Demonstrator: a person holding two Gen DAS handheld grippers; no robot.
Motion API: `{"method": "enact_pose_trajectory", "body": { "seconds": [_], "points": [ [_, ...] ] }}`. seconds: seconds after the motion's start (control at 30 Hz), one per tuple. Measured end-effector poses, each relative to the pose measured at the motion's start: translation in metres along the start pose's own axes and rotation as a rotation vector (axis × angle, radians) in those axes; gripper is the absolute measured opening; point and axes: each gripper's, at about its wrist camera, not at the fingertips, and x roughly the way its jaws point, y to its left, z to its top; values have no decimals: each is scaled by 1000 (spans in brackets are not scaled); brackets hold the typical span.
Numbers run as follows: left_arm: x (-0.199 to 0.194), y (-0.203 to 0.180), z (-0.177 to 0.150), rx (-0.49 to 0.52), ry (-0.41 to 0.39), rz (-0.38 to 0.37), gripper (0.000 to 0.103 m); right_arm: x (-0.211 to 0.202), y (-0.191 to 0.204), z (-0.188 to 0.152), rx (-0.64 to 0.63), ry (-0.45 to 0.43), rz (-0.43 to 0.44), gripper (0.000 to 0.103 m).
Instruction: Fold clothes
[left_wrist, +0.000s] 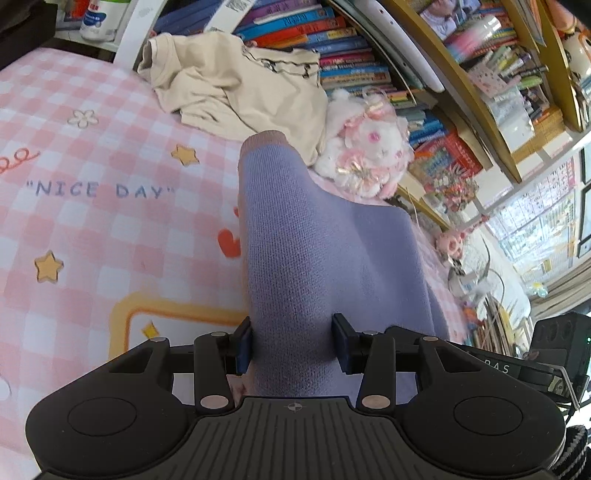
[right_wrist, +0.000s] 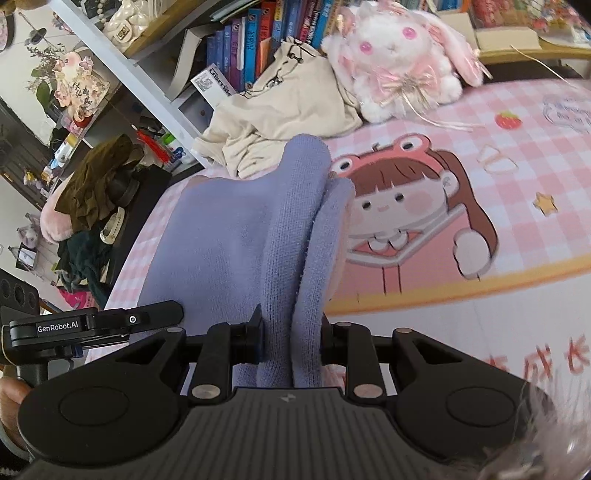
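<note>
Two grippers clamp one lilac knit garment (left_wrist: 317, 251) over a pink checked sheet (left_wrist: 92, 155). Left gripper (left_wrist: 291, 343) has its pads pressed on a thick bunch of the knit, whose pink-trimmed end rises ahead of it. Right gripper (right_wrist: 291, 339) pinches two folds of the same knit, which drapes leftward onto the sheet. A beige shirt (left_wrist: 236, 85) lies crumpled beyond, beside a plush rabbit (right_wrist: 395, 55), against shelves of books (left_wrist: 332, 48).

Far edge blocked: beige garment heap (left_wrist: 236, 85), plush rabbit (left_wrist: 369, 155), bookshelf (left_wrist: 332, 55) behind. Pink checked sheet (left_wrist: 92, 221) left of lilac knit (left_wrist: 314, 251): open room.
</note>
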Motion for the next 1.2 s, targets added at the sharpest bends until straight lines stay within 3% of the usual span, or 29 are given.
{"method": "enact_pose_trajectory", "body": {
  "seconds": [0.5, 1.2],
  "points": [
    [37, 35, 76, 13, -15, 47, 42, 77, 8, 56, 18, -15, -19, 23],
    [92, 69, 125, -46, -27, 50, 43, 146, -12, 107, 38, -9, -62, 24]
  ]
}}
